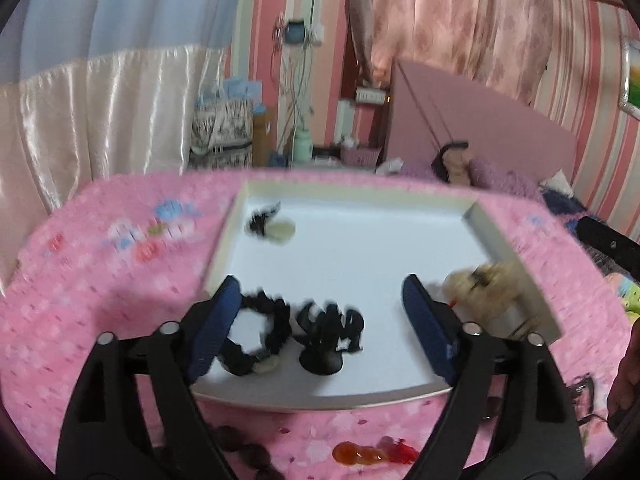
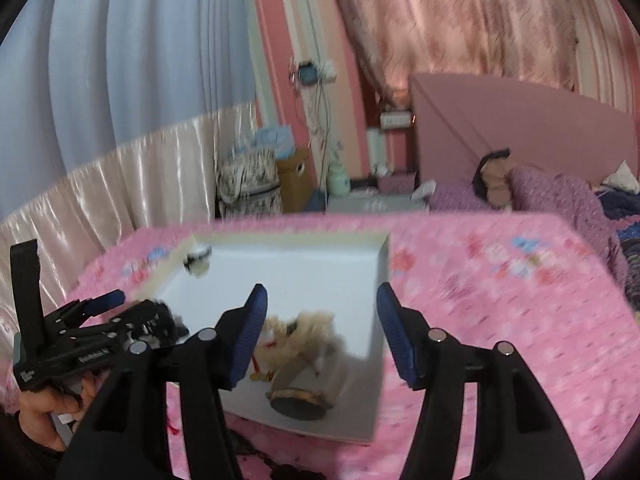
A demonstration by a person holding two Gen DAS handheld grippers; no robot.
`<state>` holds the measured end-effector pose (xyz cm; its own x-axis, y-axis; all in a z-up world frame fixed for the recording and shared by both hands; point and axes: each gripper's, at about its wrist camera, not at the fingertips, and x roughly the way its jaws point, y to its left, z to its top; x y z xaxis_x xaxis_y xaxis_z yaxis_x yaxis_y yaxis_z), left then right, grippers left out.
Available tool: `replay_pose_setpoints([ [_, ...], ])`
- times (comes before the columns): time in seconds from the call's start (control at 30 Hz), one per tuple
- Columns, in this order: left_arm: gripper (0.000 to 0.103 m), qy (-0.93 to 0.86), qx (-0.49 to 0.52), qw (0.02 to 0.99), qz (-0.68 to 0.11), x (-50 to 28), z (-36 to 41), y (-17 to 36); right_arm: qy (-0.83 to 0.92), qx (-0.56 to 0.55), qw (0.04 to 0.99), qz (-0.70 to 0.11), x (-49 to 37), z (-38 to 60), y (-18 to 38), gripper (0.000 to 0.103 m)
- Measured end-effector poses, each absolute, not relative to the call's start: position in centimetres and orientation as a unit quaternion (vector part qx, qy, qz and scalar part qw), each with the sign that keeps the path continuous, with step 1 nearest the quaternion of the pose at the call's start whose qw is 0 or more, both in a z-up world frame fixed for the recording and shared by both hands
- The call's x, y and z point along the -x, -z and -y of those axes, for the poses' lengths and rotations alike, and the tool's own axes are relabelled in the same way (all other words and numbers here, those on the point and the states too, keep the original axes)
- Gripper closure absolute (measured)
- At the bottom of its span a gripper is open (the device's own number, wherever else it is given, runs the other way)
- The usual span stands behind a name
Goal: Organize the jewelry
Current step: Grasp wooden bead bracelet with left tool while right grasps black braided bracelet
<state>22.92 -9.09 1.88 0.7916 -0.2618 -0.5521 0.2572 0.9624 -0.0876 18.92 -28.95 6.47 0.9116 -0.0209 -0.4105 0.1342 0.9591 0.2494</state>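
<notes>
**Inspector A:** In the left wrist view, a shallow white tray (image 1: 472, 216) is seen lying on a pink flowered bedspread (image 1: 120, 280). The left hand-held gripper (image 1: 322, 300) is spread wide over the tray's near end, and nothing is held between its blue pads (image 1: 218, 320).

**Inspector B:** What is recorded inside the tray?

**Inspector A:** A black scrunchie (image 1: 264, 328) is found at lower centre, just beside the left pad. A black hair clip (image 1: 328, 328) lies immediately to its right. A cream fluffy hair tie (image 1: 480, 288) is noted at the tray's right edge, and a small black-and-cream piece (image 1: 268, 224) in the upper left corner of the tray. The frame is blurred, so the clip's exact form cannot be confirmed; it is possibly a bow.

**Inspector B:** And off the tray?

**Inspector A:** An orange and red beaded item (image 1: 368, 454) is seen on the bedspread at the bottom of the frame, with dark beads (image 1: 248, 452) to its left.

**Inspector B:** The right side?

**Inspector A:** In the right wrist view, the right hand-held gripper (image 2: 320, 320) is likewise held wide and unloaded, above the tray's near right corner. The fluffy tie is framed between its pads, untouched. The left gripper is visible at lower left of that frame.
</notes>
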Motion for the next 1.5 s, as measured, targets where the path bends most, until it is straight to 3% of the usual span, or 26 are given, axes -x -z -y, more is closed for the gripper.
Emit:
replay_pose_setpoints([
  [0.17, 0.013, 0.145, -0.025, 0.949, -0.278, -18.7, 8.0, -4.2, 0.045, -0.116, 0.963, -0.239, -14.0, 29.9, -6.2, 0.045],
  [0.47, 0.013, 0.092, -0.034, 0.948, -0.304, -10.8, -1.5, 0.0, 0.077, -0.153, 0.925, -0.34, -7.1, 31.6, 4.0, 0.045],
  [0.7, 0.014, 0.089, -0.023, 0.936, -0.339, -10.7, -3.4, 2.7, 0.082, -0.122, 0.91, -0.387, -8.8, 30.4, 5.4, 0.048],
  [0.93, 0.024, 0.088, -0.018, 0.929, -0.359, -14.1, -2.9, 3.0, 0.087, -0.092, 0.908, -0.399, -9.2, 29.6, 5.7, 0.05],
  [1.07, 0.026, 0.125, -0.034, 0.906, -0.404, -16.2, -1.1, 4.5, 0.084, -0.076, 0.912, -0.394, -9.2, 29.1, 5.5, 0.065],
  [1.13, 0.032, 0.125, -0.048, 0.897, -0.422, -16.7, -0.4, 5.3, 0.087, -0.074, 0.913, -0.392, -9.1, 29.1, 5.4, 0.082],
  [1.2, 0.045, 0.116, -0.057, 0.896, -0.424, -16.8, -0.1, 5.5, 0.09, -0.079, 0.914, -0.388, -8.9, 29.3, 5.4, 0.092],
  [1.27, 0.06, 0.116, -0.06, 0.898, -0.419, -16.7, 0.0, 5.4, 0.089, -0.08, 0.915, -0.385, -8.8, 29.3, 5.3, 0.094],
  [1.3, 0.076, 0.114, -0.06, 0.899, -0.418, -16.6, -0.1, 5.4, 0.09, -0.081, 0.916, -0.383, -8.7, 29.3, 5.3, 0.095],
  [1.43, 0.086, 0.12, -0.035, 0.902, -0.413, -16.4, -1.0, 5.2, 0.094, -0.102, 0.922, -0.361, -7.9, 30.1, 4.9, 0.096],
  [1.5, 0.086, 0.128, -0.029, 0.904, -0.406, -16.1, -1.2, 4.9, 0.087, -0.128, 0.927, -0.342, -7.2, 30.8, 4.6, 0.096],
])
